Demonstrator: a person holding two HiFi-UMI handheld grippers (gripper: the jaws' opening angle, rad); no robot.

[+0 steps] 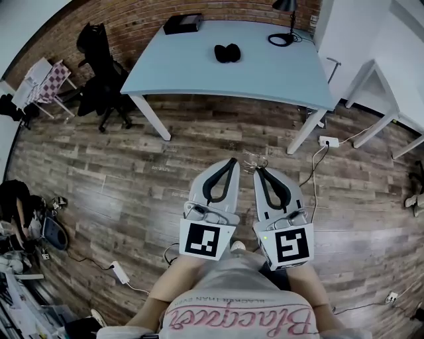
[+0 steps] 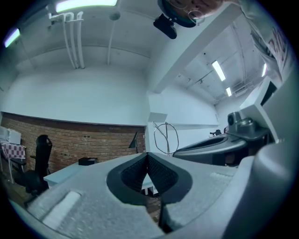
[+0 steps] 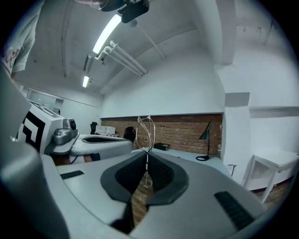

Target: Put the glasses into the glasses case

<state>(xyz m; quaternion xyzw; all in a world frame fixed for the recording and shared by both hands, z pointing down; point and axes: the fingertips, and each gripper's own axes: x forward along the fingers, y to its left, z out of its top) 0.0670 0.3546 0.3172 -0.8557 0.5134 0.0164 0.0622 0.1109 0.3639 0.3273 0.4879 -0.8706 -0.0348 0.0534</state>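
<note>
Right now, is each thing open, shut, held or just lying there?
left gripper: jaws shut, nothing between them.
right gripper: jaws shut on the glasses.
glasses: pinched at the jaw tips, off the table.
glasses case: lying on the table; open or shut, too far to tell.

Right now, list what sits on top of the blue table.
On the table: a black box at the far left corner, a dark rounded thing midway, a desk lamp far right. What the box holds is hidden.
</note>
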